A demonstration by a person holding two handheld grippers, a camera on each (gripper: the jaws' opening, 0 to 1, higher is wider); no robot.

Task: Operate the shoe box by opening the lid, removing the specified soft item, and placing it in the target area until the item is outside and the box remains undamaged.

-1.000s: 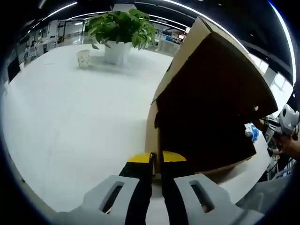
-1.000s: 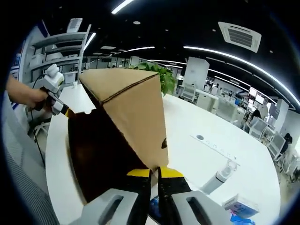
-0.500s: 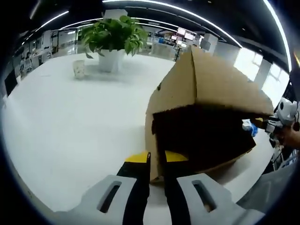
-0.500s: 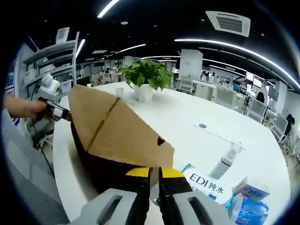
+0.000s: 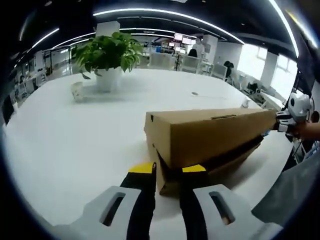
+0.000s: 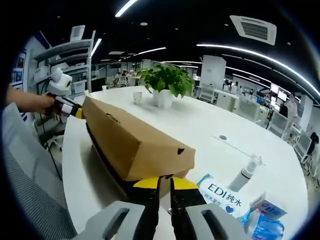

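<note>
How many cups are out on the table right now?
1: a small white cup stands on the white table beside the potted plant, beyond the shoe box. More may be hidden behind the box.

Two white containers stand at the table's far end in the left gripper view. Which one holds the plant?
The larger white pot, with green leaves rising from it. The small white cup beside it, toward the view's left, has nothing growing from it.

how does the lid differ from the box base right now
The lid is light tan cardboard, catching the light; the base beneath it sits in dark shadow. The lid overhangs and hides most of the base, so the base shows as a low strip under it. Both are cardboard, and a gripper stands at each end, left gripper and right gripper.
</note>
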